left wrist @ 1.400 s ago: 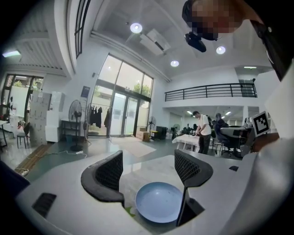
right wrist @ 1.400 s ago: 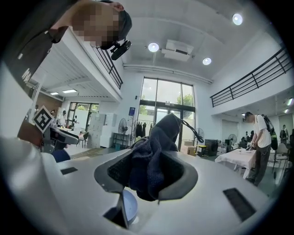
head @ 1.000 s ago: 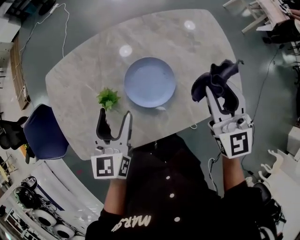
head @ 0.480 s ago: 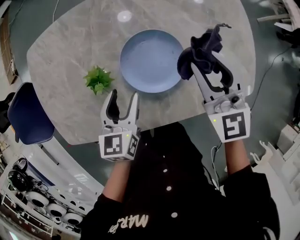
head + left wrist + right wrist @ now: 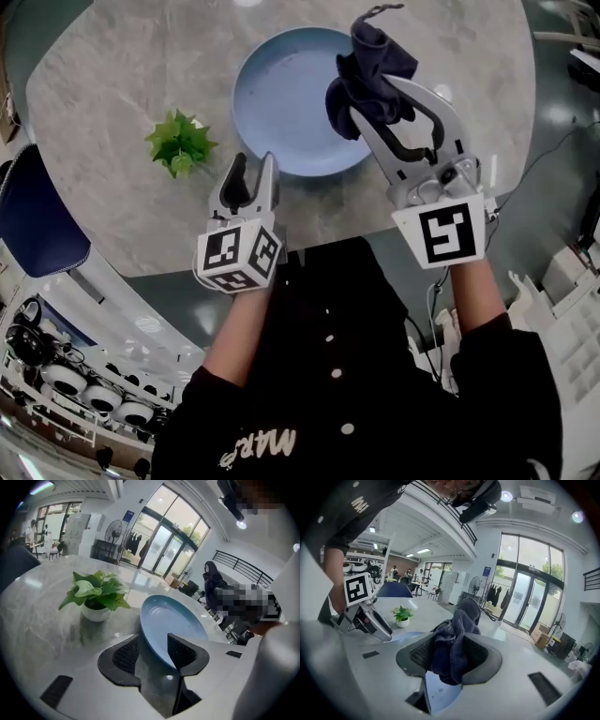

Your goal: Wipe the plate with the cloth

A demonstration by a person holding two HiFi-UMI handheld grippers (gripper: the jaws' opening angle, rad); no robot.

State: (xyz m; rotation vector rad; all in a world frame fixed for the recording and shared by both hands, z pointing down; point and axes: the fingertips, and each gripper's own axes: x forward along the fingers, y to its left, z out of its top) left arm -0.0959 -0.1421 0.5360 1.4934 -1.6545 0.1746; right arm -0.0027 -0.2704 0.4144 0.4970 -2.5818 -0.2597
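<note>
The round blue plate (image 5: pixel 286 89) lies on the grey marble table (image 5: pixel 112 66). My right gripper (image 5: pixel 380 98) is shut on a bunched dark navy cloth (image 5: pixel 370 70), which hangs over the plate's right rim. From the right gripper view the cloth (image 5: pixel 452 644) fills the jaws, with the plate (image 5: pixel 440 693) just below. My left gripper (image 5: pixel 253 164) sits at the plate's near-left rim. Its jaws have just been closing; in the left gripper view the plate's (image 5: pixel 176 618) rim lies between them, and a gap still shows, so the gripper (image 5: pixel 152 644) is open.
A small green plant in a white pot (image 5: pixel 178 141) stands left of the plate, close to my left gripper. A blue chair (image 5: pixel 33 220) is tucked at the table's left edge. The table's near edge runs just under both grippers.
Both grippers have come down and forward to the plate. The left jaws have narrowed and now straddle the plate's rim. The cloth has moved from right of the plate to over it.
</note>
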